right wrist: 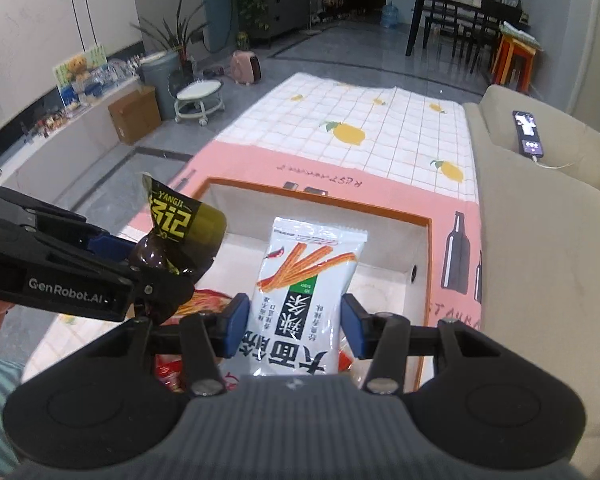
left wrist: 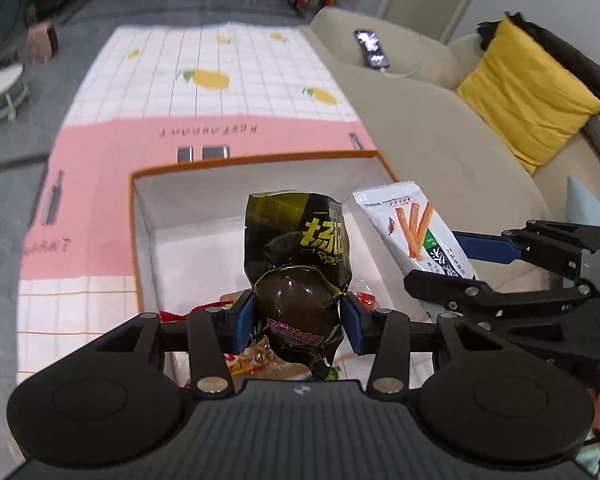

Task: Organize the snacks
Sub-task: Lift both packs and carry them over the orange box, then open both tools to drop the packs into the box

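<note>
Left tongs point(left wrist: 298, 326) clamp dark egg packet point(left wrist: 300, 264); right tongs point(right wrist: 296, 330) clamp white packet point(right wrist: 304, 292).

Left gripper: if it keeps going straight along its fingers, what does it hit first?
Probably the white floor of the orange-rimmed box. The left gripper, shut on the dark egg packet, points steeply down into the box, and nothing shows between packet and box bottom. Depth is unclear, so the far wall is possible.
</note>
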Tool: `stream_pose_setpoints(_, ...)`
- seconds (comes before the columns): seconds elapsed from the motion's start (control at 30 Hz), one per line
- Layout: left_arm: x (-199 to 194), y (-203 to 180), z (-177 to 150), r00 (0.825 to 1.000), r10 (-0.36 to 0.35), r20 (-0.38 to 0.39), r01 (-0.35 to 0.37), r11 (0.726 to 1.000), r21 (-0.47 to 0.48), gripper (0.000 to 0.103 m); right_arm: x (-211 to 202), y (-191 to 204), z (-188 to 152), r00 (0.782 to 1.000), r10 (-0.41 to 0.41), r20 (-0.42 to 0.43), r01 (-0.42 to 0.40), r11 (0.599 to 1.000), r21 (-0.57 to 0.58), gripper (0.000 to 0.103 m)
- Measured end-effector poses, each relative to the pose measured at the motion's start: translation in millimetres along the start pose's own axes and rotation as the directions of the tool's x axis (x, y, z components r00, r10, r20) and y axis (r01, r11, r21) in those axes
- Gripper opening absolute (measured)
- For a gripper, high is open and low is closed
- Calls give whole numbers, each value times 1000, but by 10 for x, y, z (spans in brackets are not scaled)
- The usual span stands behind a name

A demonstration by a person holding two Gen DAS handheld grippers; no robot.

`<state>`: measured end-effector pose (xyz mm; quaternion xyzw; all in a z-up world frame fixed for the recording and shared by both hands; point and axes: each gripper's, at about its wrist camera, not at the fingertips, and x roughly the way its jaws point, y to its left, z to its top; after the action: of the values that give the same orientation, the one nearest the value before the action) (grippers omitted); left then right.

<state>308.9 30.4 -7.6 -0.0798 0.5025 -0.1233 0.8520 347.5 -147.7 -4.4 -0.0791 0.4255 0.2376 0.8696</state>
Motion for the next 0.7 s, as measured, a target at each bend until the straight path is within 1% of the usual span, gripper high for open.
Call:
stream_pose_setpoints(0.1,300,109,101,998,-2,-59,1,1000,-20,51,327,-67,62,998,-14,-56,12,1000,-28,48)
stream_pose_setpoints(0.2,623,193,166,993,11,-118,-14,1000,-24,51,670,-142,98,993,-25,-117,20,999,-40,48)
stream_pose_setpoints(0.3,883,280,218,987,30,-160,-35,999,-34,51,962,-202,124,985,-38,-169,30,998,-51,48)
stream_pose_setpoints(0.5,1207,346,269,976,68,-205,-74,997,-19,51,1365,-204,115,963,-123,-240,92,986,-137,48)
stream_pose_setpoints(0.7,1393,353,265,967,101,-235,-104,995,0,52,1547,-224,93,949,-140,-283,102,984,-145,48)
